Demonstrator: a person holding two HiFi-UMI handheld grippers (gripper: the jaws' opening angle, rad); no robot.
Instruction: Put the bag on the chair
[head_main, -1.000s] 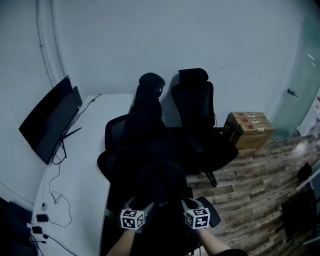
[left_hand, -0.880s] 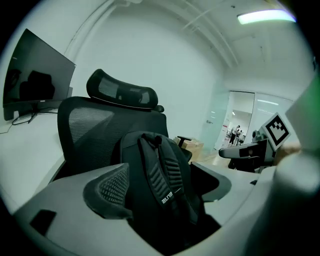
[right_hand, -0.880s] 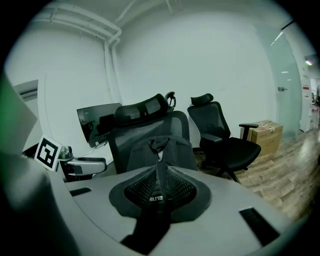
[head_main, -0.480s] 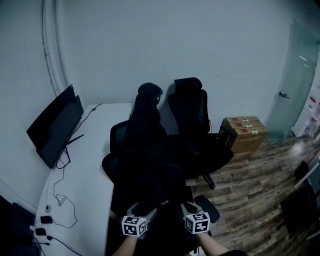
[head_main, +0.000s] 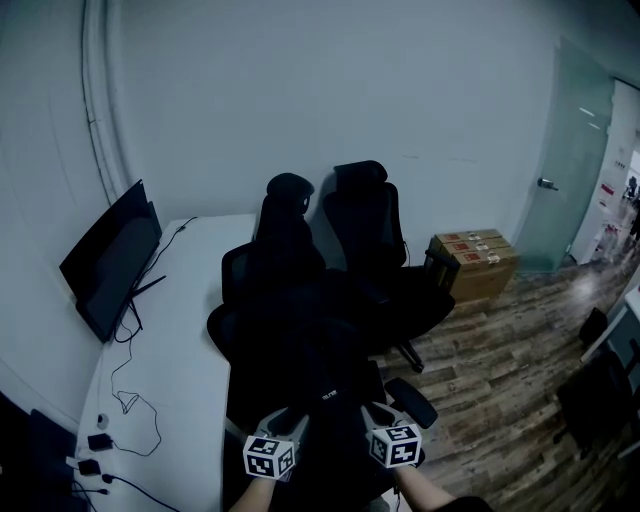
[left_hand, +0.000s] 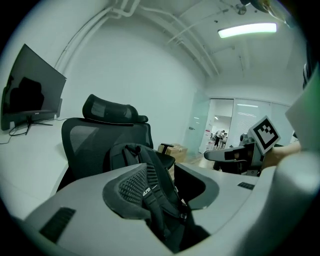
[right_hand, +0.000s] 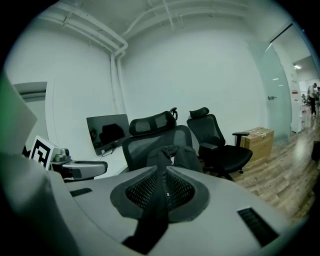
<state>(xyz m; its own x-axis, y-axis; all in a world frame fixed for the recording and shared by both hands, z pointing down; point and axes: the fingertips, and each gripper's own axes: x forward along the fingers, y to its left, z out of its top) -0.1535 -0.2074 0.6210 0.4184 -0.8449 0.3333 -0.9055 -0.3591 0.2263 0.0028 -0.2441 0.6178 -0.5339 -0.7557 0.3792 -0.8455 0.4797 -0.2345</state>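
at the bottom of the head view the two claws sit side by side, each with its marker cube up. the left claw (left_hand: 167, 189) is closing around a black shoulder strap (left_hand: 156, 196); the strap lies against one ribbed pad, while on the other side a dark gap shows, so the pads are not yet pressing it from both sides. the right claw (right_hand: 163, 192) is nearly together and closing the last bit, its two mesh pads pressed on a second strap (right_hand: 154, 222) that runs straight up between them. both straps lead forward to the black bag (right_hand: 186, 156), which is just ahead of the claws and in front of the mesh back of the near chair (head_main: 268, 275); it is too dark to tell whether it rests on the seat. a second chair (head_main: 365, 225) stands just beside the first, on its right. left of the chairs runs a white surface (head_main: 175, 330) with loose cables (head_main: 125, 400) and a dark monitor (head_main: 110, 260) by the wall. farther right, cardboard boxes (head_main: 472, 262) sit on the wooden floor (head_main: 495, 375) near a glass door (head_main: 565, 190).
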